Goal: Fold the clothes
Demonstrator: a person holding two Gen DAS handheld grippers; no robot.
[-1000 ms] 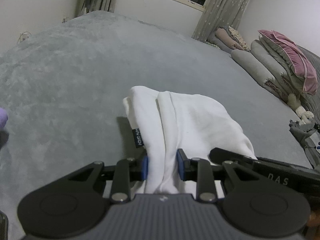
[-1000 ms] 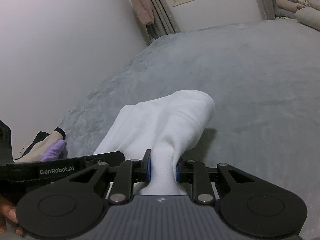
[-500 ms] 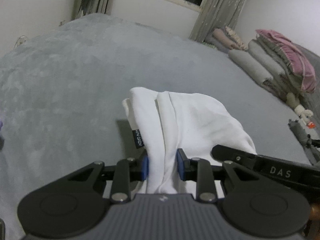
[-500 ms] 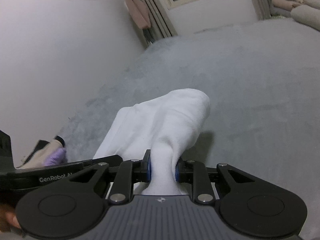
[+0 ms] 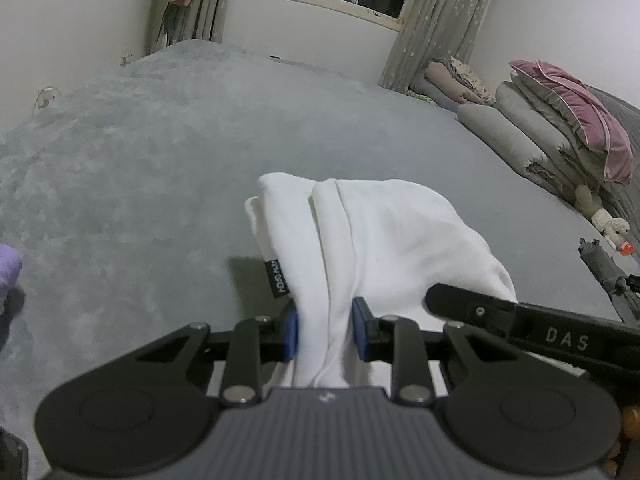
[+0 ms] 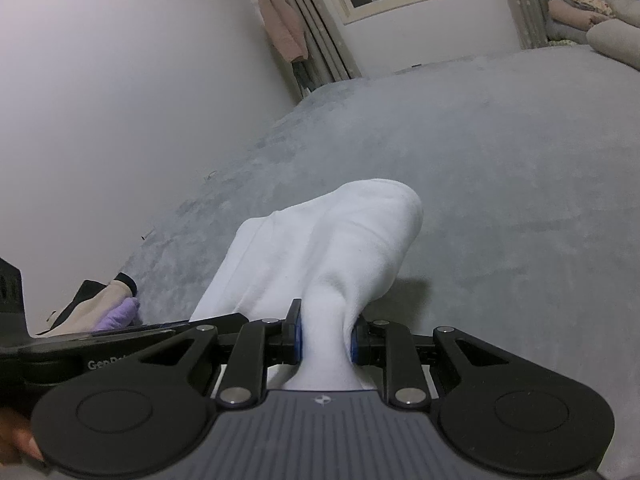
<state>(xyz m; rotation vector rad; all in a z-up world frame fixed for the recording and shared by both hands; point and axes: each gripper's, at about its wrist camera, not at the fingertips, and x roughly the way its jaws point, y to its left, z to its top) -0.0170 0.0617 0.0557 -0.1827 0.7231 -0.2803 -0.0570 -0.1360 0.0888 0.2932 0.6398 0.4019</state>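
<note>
left gripper [image 5: 325,330] clamps white garment [image 5: 372,236] | right gripper [image 6: 325,338] clamps it too

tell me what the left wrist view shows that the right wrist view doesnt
Only the left wrist view shows the black label on the white garment, the pink-topped bedding pile and the plush toy. Only the right wrist view shows the beige and black clothing by the wall. Both show the grey bedspread, the window, and a gripper shut on the garment: the left gripper, the right gripper.
</note>
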